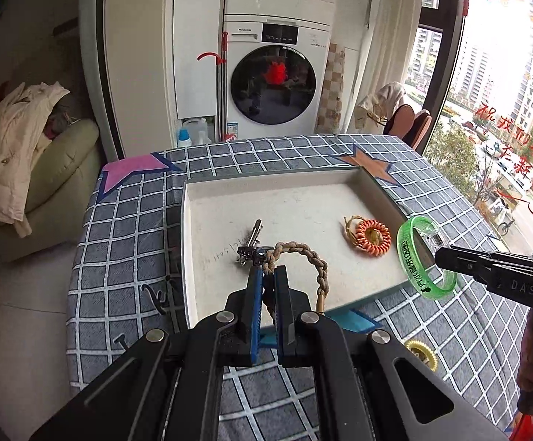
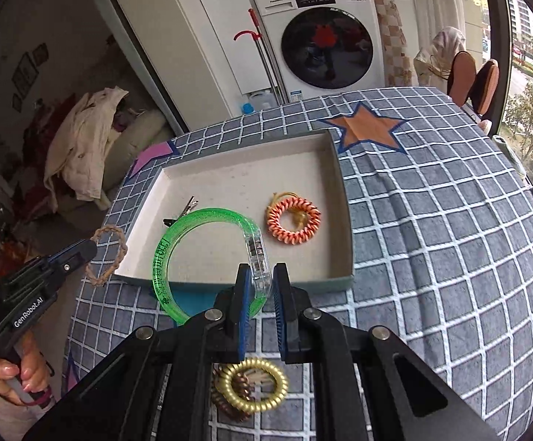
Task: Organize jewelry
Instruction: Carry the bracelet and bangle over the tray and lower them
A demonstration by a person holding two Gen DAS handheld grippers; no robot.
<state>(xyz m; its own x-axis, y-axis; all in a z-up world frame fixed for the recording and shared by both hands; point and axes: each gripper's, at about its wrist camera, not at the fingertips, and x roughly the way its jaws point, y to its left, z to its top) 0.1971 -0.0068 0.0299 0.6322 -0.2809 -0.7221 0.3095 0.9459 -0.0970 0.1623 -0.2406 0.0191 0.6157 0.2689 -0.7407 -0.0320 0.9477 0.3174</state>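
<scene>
Nearest my right gripper (image 2: 260, 275), at 6 o'clock below the jaws, a gold coil hair tie (image 2: 253, 386) lies on the checked cloth of the surface (image 2: 432, 250), resting over a brown coil tie (image 2: 226, 402).

Right jaws are clenched on the clear clasp block of the green bangle (image 2: 178, 253); the ring hangs out toward 10 o'clock, over the tray's near rim. From my left camera the green bangle (image 1: 419, 257) sits at 3 o'clock with the right gripper (image 1: 441, 255) gripping it from the right.

Left gripper (image 1: 269, 275): jaws grasping the braided rope bracelet (image 1: 303, 253), pinched at its left side; the loop arcs toward 1 o'clock above the tray's near part. I cannot tell whether it touches the tray floor. In the right view the left gripper (image 2: 91, 248) shows at 9 o'clock with the braided rope bracelet (image 2: 110, 253) in it.

Tray (image 1: 200, 191), white inside: metal hair clips (image 1: 251, 242) just beyond my left jaws at 12 o'clock; orange coil hair tie (image 1: 371, 235) at 2 o'clock, flat on the floor, well apart from the clips.

Beyond the surface, at 12 o'clock, a washing machine (image 1: 277, 73); at 9 o'clock, a cream jacket (image 1: 12, 147) heaped on a sofa.
</scene>
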